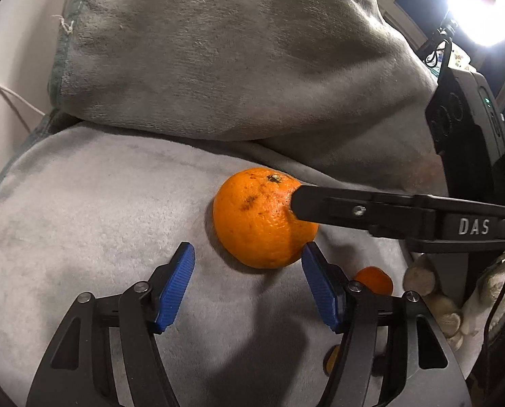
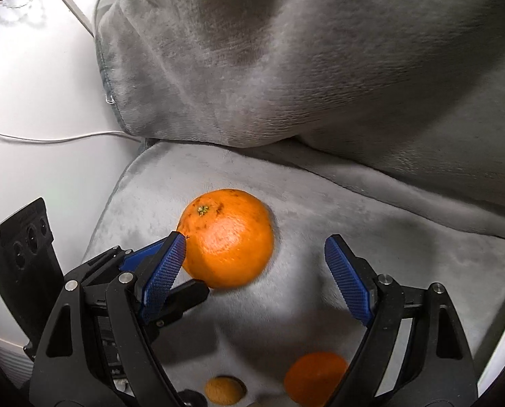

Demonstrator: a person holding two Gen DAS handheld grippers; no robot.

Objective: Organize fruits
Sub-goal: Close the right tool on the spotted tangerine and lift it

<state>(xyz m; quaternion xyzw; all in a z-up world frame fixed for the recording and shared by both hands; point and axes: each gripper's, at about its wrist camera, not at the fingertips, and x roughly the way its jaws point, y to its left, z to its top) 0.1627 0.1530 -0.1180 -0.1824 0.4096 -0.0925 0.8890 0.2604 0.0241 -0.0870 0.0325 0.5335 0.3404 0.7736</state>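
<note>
A large orange (image 1: 259,217) (image 2: 228,237) lies stem-up on a grey plush cushion (image 1: 99,220). My left gripper (image 1: 246,251) is open, its blue pads on either side of the orange's near edge and not pressing on it. My right gripper (image 2: 256,239) is open too, straddling the same orange. Its left pad touches the peel and its right pad stands well clear. In the left wrist view one black right finger (image 1: 337,208) reaches in from the right and meets the orange's side. In the right wrist view a left finger (image 2: 188,293) sits under the orange's near side.
A smaller orange (image 1: 374,279) (image 2: 315,376) and a small yellow-brown fruit (image 2: 225,390) lie on the cushion close to the grippers. A grey back cushion (image 1: 218,51) rises behind. A white wall with a cable (image 2: 49,139) is at the left. A gloved hand (image 1: 455,305) holds the right gripper.
</note>
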